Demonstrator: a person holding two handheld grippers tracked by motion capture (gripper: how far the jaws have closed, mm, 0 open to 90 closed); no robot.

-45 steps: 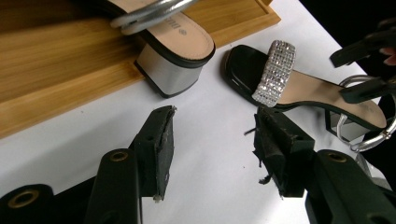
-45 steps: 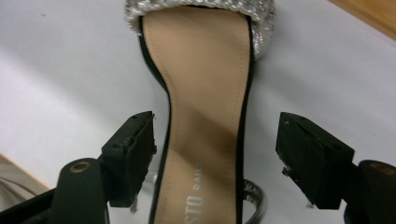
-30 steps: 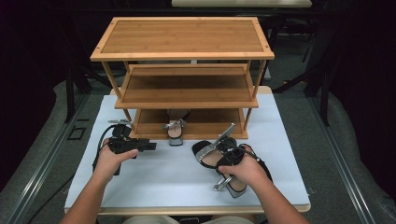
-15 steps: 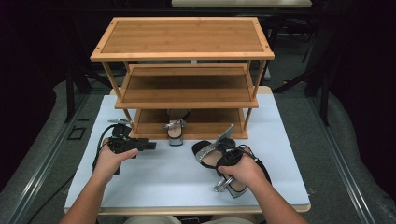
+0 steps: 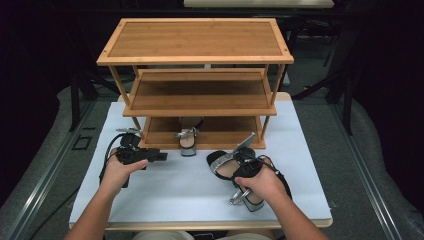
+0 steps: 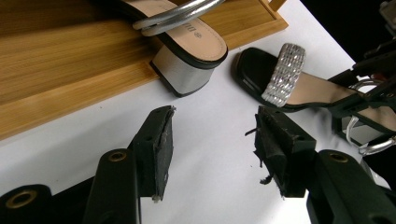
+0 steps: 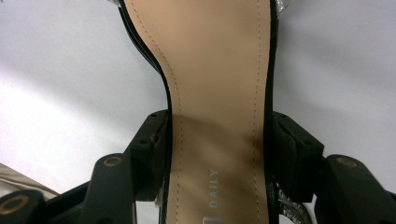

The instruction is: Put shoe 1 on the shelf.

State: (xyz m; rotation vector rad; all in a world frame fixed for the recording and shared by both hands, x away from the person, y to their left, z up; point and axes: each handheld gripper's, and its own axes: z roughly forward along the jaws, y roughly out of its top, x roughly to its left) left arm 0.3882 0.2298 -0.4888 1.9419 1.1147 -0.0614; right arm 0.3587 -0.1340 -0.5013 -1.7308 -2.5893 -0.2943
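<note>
On the white counter [image 5: 165, 192] before the bamboo rack [image 5: 195, 90], the right claw [image 7: 217, 154] has just closed across the black sandal's [image 5: 225, 165] waist, toe pointing rackward; left claw [image 6: 212, 144] half-open, empty.

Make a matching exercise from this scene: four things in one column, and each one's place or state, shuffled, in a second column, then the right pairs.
1. left claw
2. right claw
3. sandal with the silver block heel
4. black sandal

A. on the rack's bottom shelf
B. open over bare white tabletop
C. lying on the white tabletop
D. just closed on a sandal's sole

Pairs: 1-B, 2-D, 3-A, 4-C
</note>
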